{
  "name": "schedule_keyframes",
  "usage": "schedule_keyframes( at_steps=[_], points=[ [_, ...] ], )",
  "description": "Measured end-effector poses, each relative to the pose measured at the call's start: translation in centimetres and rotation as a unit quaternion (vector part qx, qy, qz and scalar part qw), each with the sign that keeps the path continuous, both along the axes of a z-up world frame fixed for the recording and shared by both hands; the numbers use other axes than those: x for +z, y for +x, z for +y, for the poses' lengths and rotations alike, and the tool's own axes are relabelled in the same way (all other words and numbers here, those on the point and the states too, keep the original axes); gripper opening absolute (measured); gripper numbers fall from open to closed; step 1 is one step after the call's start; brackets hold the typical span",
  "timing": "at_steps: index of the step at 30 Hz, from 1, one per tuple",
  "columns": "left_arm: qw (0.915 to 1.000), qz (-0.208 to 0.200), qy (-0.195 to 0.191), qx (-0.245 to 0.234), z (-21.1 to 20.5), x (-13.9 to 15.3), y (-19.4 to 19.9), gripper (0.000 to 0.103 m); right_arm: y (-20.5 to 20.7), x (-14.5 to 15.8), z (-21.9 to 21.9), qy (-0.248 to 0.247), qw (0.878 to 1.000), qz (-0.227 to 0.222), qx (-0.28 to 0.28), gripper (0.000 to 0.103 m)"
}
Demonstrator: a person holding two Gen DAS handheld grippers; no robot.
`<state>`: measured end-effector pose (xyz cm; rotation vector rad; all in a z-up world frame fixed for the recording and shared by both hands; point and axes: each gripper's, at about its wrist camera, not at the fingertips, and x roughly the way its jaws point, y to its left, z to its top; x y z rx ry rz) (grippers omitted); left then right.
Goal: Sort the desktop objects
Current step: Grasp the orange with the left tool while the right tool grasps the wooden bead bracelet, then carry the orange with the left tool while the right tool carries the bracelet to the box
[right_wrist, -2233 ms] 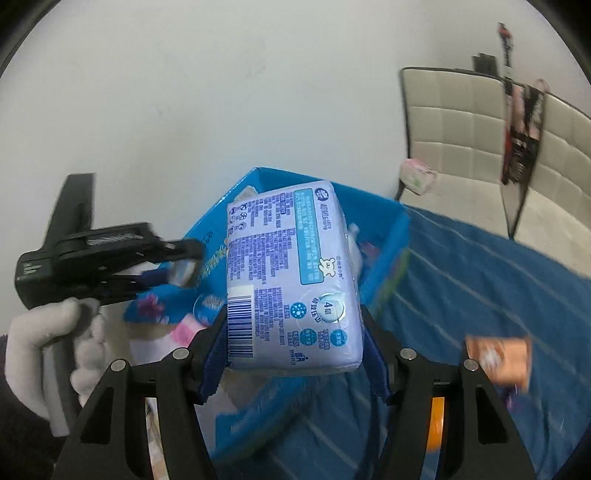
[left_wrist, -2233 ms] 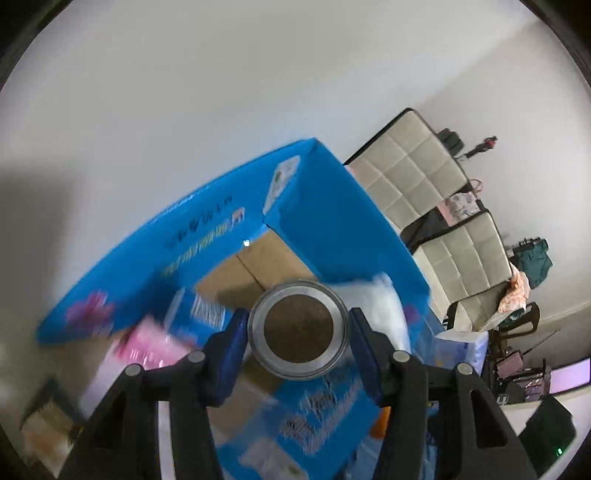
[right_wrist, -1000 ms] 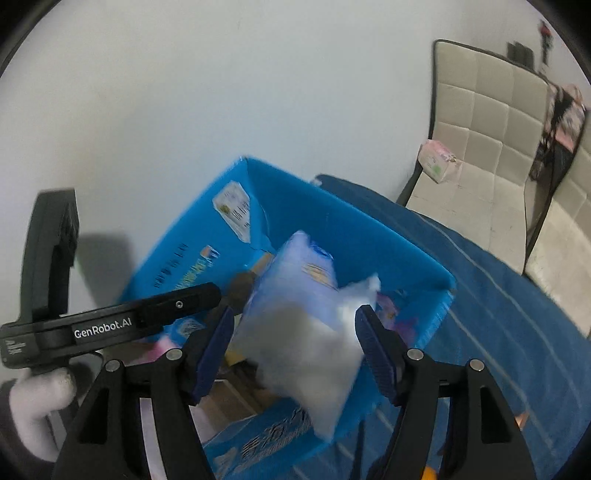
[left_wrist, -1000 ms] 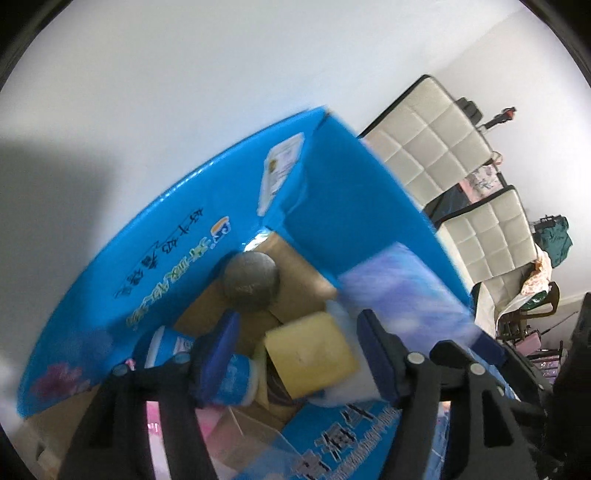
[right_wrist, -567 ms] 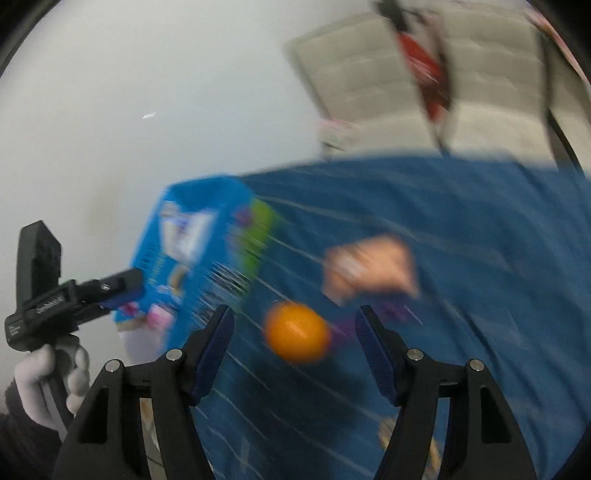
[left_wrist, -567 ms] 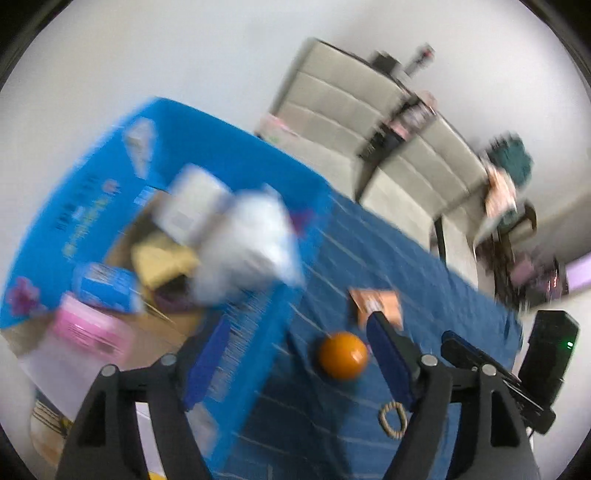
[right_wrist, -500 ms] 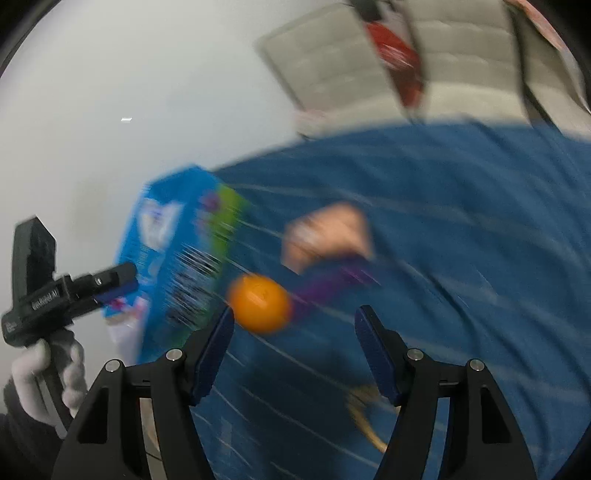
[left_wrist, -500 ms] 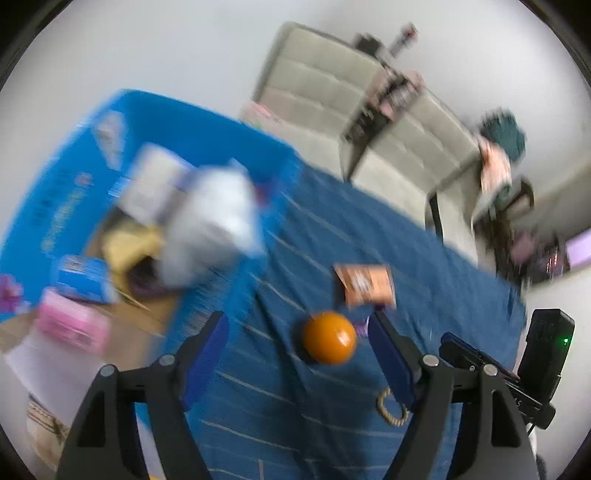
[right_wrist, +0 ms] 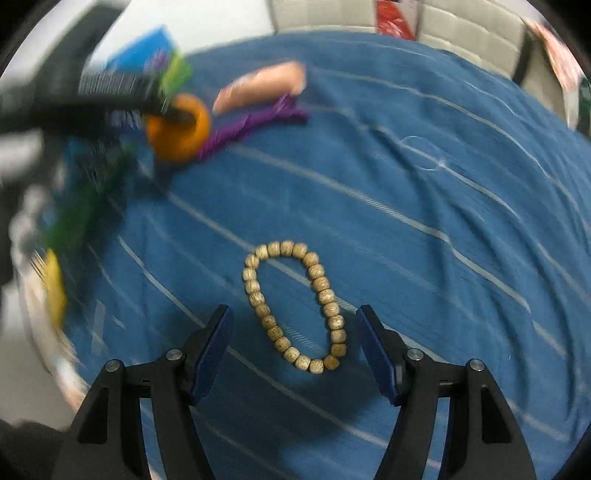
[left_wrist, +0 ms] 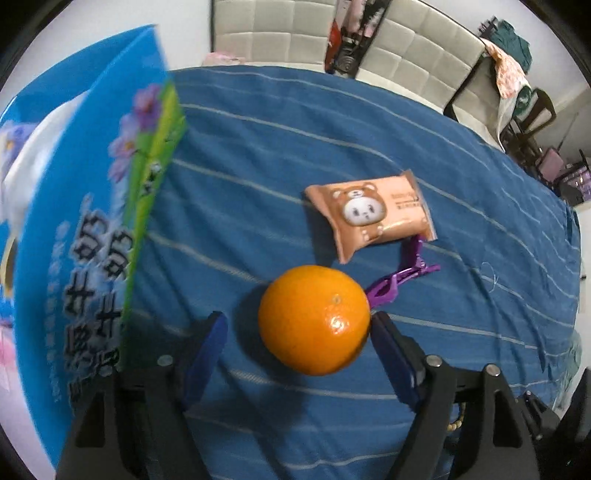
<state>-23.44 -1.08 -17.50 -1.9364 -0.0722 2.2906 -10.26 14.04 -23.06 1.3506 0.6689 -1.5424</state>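
An orange (left_wrist: pixel 314 319) lies on the blue striped cloth between the open jaws of my left gripper (left_wrist: pixel 297 326); the right finger nearly touches it, the left stands apart. It also shows blurred in the right wrist view (right_wrist: pixel 179 127) with the left gripper over it. A wooden bead bracelet (right_wrist: pixel 293 306) lies between the open jaws of my right gripper (right_wrist: pixel 293 326). An orange bear-print packet (left_wrist: pixel 369 218) and a purple clip (left_wrist: pixel 400 275) lie just beyond the orange. The blue cardboard box (left_wrist: pixel 74 229) stands at the left.
White padded chairs (left_wrist: pixel 277 33) stand past the table's far edge. The striped blue cloth (left_wrist: pixel 461 221) stretches to the right. A white tissue pack (left_wrist: pixel 26 166) shows inside the box.
Both grippers let their items go into the box, then swung right and down over the table. My left gripper now straddles the orange and my right straddles the bracelet.
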Motion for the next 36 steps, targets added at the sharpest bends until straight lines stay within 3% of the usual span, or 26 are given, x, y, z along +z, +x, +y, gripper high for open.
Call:
schedule_keyframes(
  at_steps=[2, 6, 10, 11, 12, 13, 14, 16, 21, 24, 25, 29, 32, 34, 36],
  points=[
    [0.9998, -0.009, 0.009, -0.013, 0.7, -0.4, -0.1, 0.060, 1.2, -0.6, -0.8, 0.010, 0.999, 0.026, 0.039, 0.076],
    [0.9992, -0.008, -0.019, -0.035, 1.6, -0.7, 0.1, 0.061, 3.3, -1.7, -2.7, 0.058, 0.991, 0.058, 0.103, 0.103],
    [0.9984, -0.052, -0.008, -0.020, 0.8, -3.0, -0.3, 0.063, 3.3, -1.7, -3.2, 0.066, 0.991, 0.062, 0.102, 0.102],
    [0.9986, -0.052, 0.004, -0.010, 0.2, -3.1, -0.3, 0.063, 2.9, -1.5, -2.9, 0.057, 0.992, 0.056, 0.093, 0.100],
    [0.9988, -0.048, 0.007, -0.003, -0.1, -3.0, -0.3, 0.062, 2.6, -1.1, -2.7, 0.051, 0.993, 0.065, 0.087, 0.086],
    [0.9990, -0.045, 0.006, -0.003, -0.3, -2.9, -0.4, 0.062, 2.2, -0.6, -2.3, 0.042, 0.993, 0.081, 0.079, 0.067],
    [0.9991, -0.043, 0.005, -0.004, -0.4, -2.9, -0.4, 0.062, 1.9, -0.2, -2.0, 0.031, 0.994, 0.084, 0.071, 0.056],
    [0.9992, -0.039, 0.003, -0.007, -0.4, -2.8, -0.5, 0.061, 1.1, 0.2, -1.3, 0.018, 0.994, 0.089, 0.055, 0.021],
    [0.9995, -0.031, -0.009, -0.009, 0.1, -2.2, -0.2, 0.060, 1.3, 0.8, -0.3, 0.006, 0.993, 0.105, 0.046, 0.019],
    [0.9996, -0.027, 0.002, -0.013, 0.0, -1.3, 0.9, 0.060, 1.1, 2.0, 1.0, -0.030, 0.995, 0.091, 0.015, 0.019],
    [0.9996, -0.024, 0.006, -0.013, -0.3, -1.1, 1.4, 0.060, 1.0, 2.8, 1.5, -0.048, 0.995, 0.084, 0.001, 0.000],
    [0.9993, -0.023, 0.029, -0.005, -0.8, 0.3, 4.7, 0.060, 0.7, 4.1, 2.6, -0.077, 0.995, 0.057, -0.029, 0.000],
    [0.9987, -0.027, 0.044, 0.005, -1.7, 1.0, 6.3, 0.060, 0.4, 3.2, 1.0, -0.061, 0.997, 0.022, -0.043, 0.000],
    [0.9984, -0.032, 0.047, 0.005, -2.0, 1.0, 6.5, 0.060, 0.4, 2.8, 0.4, -0.055, 0.997, 0.035, -0.039, 0.001],
    [0.9984, -0.035, 0.044, 0.001, -2.0, 0.9, 7.3, 0.060, 0.5, 1.7, -0.7, -0.012, 0.998, 0.057, -0.019, 0.001]
  ],
)
